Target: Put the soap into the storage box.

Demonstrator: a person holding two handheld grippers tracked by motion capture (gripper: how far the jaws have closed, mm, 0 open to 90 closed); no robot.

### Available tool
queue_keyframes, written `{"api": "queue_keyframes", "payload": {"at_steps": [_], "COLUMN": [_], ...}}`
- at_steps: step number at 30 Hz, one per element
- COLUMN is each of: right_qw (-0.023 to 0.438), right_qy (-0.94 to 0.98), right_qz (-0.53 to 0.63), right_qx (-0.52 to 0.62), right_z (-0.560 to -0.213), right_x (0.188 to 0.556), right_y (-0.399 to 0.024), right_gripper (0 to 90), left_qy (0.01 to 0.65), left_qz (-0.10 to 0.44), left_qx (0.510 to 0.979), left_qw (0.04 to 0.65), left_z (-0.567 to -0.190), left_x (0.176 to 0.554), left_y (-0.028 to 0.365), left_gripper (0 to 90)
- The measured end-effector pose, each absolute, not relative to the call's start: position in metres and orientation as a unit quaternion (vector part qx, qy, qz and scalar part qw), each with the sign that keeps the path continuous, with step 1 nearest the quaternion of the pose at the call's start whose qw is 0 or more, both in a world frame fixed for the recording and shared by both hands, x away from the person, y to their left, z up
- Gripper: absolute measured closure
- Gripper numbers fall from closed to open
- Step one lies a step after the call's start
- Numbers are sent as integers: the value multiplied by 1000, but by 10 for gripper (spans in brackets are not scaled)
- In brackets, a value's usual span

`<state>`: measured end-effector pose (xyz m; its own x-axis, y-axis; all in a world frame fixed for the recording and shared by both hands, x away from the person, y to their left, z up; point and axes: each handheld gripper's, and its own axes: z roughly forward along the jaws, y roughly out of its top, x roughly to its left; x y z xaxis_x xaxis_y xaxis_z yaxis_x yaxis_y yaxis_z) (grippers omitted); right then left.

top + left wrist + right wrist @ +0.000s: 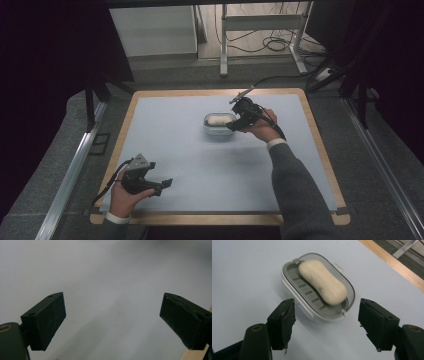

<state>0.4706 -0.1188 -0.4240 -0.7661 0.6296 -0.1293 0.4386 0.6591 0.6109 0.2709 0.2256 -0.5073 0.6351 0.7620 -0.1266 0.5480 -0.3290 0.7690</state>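
The right hand-held gripper (325, 325) is released, jaws apart and empty; its view resolves the soap bar (322, 282) lying in the soap dish (312, 310) just ahead of the jaws. The high view shows the dish on the bench (165, 145) beside this gripper. The left hand-held gripper (112, 322) is released, facing bare bench.

The soap (323, 282) looks smooth, waxy and matt cream, lying in a soap dish (294, 291) of smooth white plastic with a ribbed grey liner, perhaps rubbery. Around the dish the table mat (180, 145) is matt pale blue, edged by bare light wood (215, 218).
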Motion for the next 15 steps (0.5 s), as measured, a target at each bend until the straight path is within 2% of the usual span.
{"api": "queue_keyframes", "payload": {"at_steps": [6, 15], "right_qw": [166, 171], "right_qy": [884, 856], "right_qz": [306, 341], "right_qx": [311, 348], "right_z": [-430, -457], "right_x": [447, 395], "right_y": [-147, -206], "right_gripper": [291, 282], "left_qy": [409, 402], "left_qz": [131, 116], "left_qx": [804, 799], "left_qw": [411, 432], "left_z": [-511, -507], "left_x": [270, 267], "left_y": [229, 228], "left_gripper": [71, 71]}}
